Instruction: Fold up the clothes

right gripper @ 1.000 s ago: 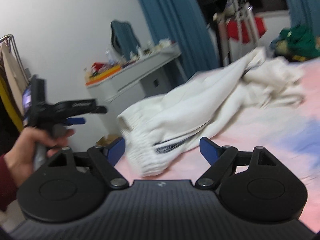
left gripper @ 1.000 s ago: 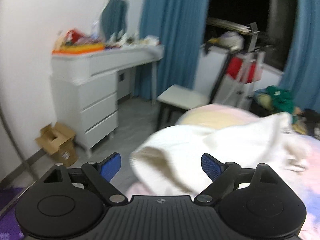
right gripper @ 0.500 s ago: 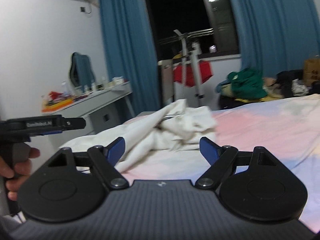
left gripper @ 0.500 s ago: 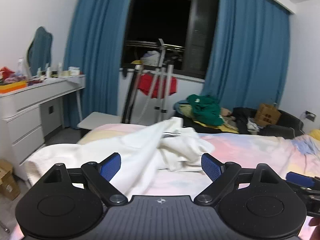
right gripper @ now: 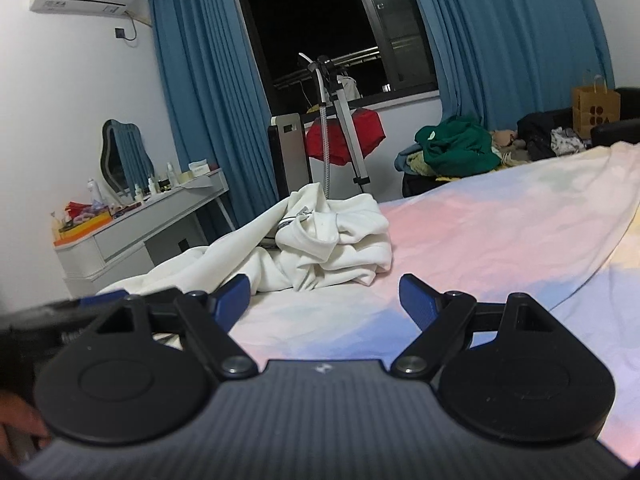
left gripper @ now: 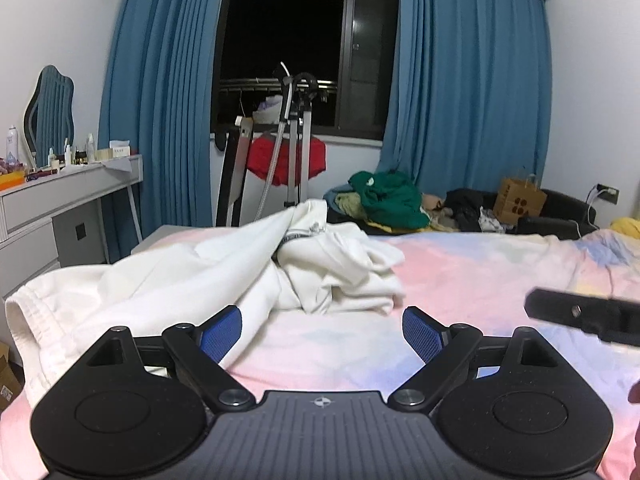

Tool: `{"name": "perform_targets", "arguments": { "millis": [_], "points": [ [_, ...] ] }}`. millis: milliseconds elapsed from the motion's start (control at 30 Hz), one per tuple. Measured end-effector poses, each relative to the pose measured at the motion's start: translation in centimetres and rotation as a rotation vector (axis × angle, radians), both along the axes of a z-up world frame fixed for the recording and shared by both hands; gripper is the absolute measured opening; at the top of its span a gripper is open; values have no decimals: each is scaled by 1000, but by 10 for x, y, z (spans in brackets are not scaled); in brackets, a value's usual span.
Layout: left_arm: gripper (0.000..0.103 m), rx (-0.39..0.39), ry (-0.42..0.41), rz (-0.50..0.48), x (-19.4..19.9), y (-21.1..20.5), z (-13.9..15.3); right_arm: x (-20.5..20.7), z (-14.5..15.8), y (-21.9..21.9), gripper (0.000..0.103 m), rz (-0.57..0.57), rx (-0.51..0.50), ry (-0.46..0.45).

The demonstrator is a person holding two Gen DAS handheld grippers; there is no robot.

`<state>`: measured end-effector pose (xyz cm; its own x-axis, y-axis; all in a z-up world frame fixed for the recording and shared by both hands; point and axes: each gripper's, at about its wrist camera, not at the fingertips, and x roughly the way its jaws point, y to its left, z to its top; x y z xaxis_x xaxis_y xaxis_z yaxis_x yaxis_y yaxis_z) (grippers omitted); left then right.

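A crumpled white garment [left gripper: 224,276] lies on the pastel pink and blue bed sheet [left gripper: 460,272]. Its elastic-cuffed end hangs toward the bed's left edge. It also shows in the right wrist view [right gripper: 320,240], bunched in a heap. My left gripper [left gripper: 322,330] is open and empty, just short of the garment. My right gripper [right gripper: 324,296] is open and empty, a little before the heap. The right gripper's body shows in the left wrist view [left gripper: 580,314].
A white dresser [left gripper: 60,208] with bottles and a mirror stands at the left. A clothes rack with a red garment [left gripper: 286,160] stands by the window. A pile of green clothes [left gripper: 384,200] and a paper bag [left gripper: 520,202] lie beyond the bed.
Both views have swung right from the dresser side to face the window. The garment now lies still on the bed. Both grippers stay open.
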<state>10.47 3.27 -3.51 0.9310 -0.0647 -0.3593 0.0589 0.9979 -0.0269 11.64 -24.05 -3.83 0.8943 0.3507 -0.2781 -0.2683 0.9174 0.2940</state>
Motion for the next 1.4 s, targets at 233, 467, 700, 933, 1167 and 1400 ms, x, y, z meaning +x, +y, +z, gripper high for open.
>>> {"name": "perform_targets", "arguments": {
  "millis": [233,467,700,933,1167,1400],
  "points": [
    [89,0,-1,0,1,10,3,-2,-4,4,83,-13,-20,5],
    [90,-3,-6,24,-12,13,9,-8,-7,2,83,-38,-4,-1],
    [90,-22,-14,67,-20,21,16,-6,-15,0,83,-51,54,27],
    [91,-48,-15,120,-20,34,17,17,-22,6,83,-42,119,77],
    [92,-162,-42,157,-4,60,10,103,-24,43,83,21,165,136],
    [93,-136,-31,199,44,78,-22,235,-45,89,83,-37,123,190]
  ]
}}
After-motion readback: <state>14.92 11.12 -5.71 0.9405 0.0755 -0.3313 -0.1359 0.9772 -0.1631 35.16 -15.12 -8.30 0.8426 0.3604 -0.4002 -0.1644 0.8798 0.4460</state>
